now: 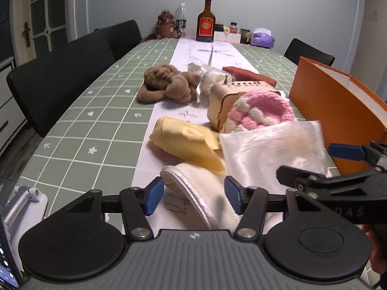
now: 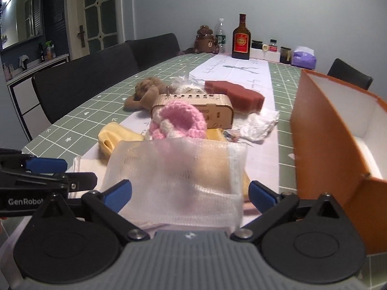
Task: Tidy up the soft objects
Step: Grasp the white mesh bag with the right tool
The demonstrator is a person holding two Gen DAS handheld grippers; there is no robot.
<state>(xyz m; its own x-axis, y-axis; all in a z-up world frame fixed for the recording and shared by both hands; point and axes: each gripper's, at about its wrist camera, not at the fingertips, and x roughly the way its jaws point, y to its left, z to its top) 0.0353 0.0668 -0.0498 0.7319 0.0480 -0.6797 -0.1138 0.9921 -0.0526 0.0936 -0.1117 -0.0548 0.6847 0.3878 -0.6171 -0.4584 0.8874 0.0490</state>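
A: Where is the mesh pouch [image 2: 174, 181]?
B: Between the spread fingers of the right gripper [image 2: 191, 193], unclamped; the orange box [image 2: 321, 130] waits at two o'clock.
A: And the left gripper [image 1: 193, 197]?
B: Gaping over the white cloth [image 1: 193, 183]. The right one should pinch deep, since mesh probably slips.

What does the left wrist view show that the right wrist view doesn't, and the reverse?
Only the left wrist view shows the open left gripper straddling a white quilted cloth. Only the right wrist view shows the orange box's white interior and a crumpled white bag. Both show the white mesh pouch, pink knitted hat and wooden box.
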